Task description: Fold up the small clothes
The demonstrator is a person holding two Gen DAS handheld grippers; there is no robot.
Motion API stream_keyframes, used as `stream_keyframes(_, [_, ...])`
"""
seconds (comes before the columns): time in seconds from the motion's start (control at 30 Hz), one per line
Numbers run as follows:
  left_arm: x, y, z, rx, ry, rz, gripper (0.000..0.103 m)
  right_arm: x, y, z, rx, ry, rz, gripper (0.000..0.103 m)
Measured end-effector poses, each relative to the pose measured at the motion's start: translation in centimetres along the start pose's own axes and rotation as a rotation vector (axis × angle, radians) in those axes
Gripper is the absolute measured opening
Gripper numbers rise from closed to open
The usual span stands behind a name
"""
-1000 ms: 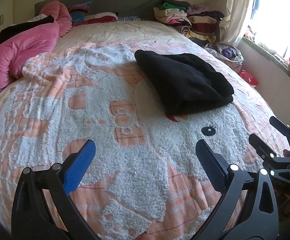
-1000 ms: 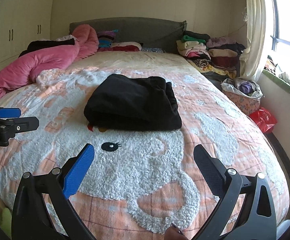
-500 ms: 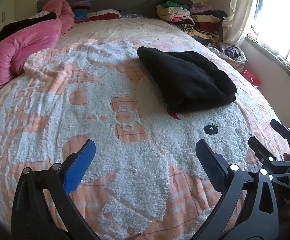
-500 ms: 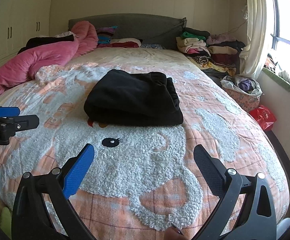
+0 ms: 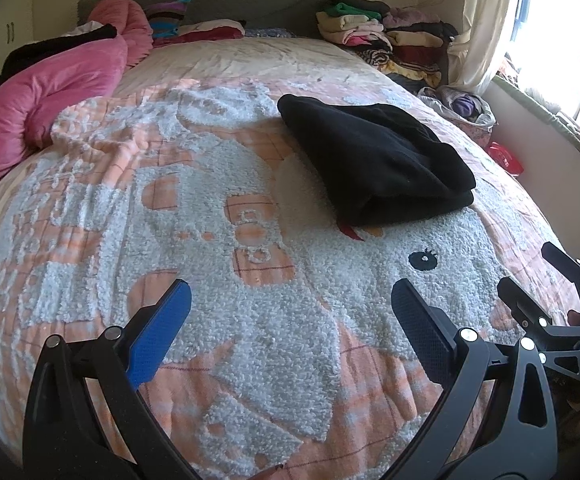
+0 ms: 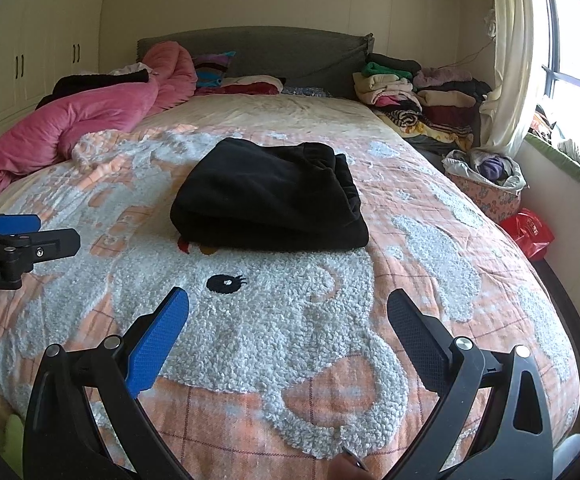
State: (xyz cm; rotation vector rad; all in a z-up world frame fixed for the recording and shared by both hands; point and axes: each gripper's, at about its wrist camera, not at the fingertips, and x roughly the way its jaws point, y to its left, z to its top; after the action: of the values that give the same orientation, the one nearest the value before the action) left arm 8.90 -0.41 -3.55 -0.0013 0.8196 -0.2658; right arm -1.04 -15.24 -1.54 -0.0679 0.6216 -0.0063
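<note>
A black garment (image 6: 268, 196) lies folded into a thick, soft bundle in the middle of the right wrist view; in the left wrist view it sits right of centre (image 5: 374, 164). It looks like fleece, with layered edges showing along its near side. It rests on the blanket (image 6: 290, 320), a nubbly one with a white looped-pile cartoon figure on an orange checked ground, covering most of the bed.

The right gripper (image 6: 288, 320) fills the bottom of its own view, its two fingers spread wide with nothing between them, one pad blue and ridged (image 6: 158, 344), the other black. The left gripper (image 5: 290, 320) stands likewise wide apart and empty above the blanket, well short of the garment.

In the right of the frame, beside the bed, a patterned basket (image 6: 486, 196) holds crumpled clothes, with a red plastic bag (image 6: 528, 232) just below it. A stack of folded clothes (image 6: 410, 92) sits at the upper right near the grey headboard (image 6: 258, 48). A pink quilt (image 6: 74, 120) is bunched at the upper left. Cream cupboards (image 6: 42, 40) line the left wall; a pale curtain (image 6: 510, 60) hangs by the bright window.
</note>
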Motion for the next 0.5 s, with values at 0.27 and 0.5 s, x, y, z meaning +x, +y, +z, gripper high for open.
stream_keyframes(0.27, [-0.18,0.06,-0.05,-0.002,-0.003,-0.004,0.094,-0.06,0.06,-0.03,0.002,0.0,0.0,0.099])
stream_keyframes(0.5, [-0.24,0.06,-0.05,-0.002,-0.004,-0.005,0.094,-0.06,0.1,-0.05,0.002,0.003,0.001,0.099])
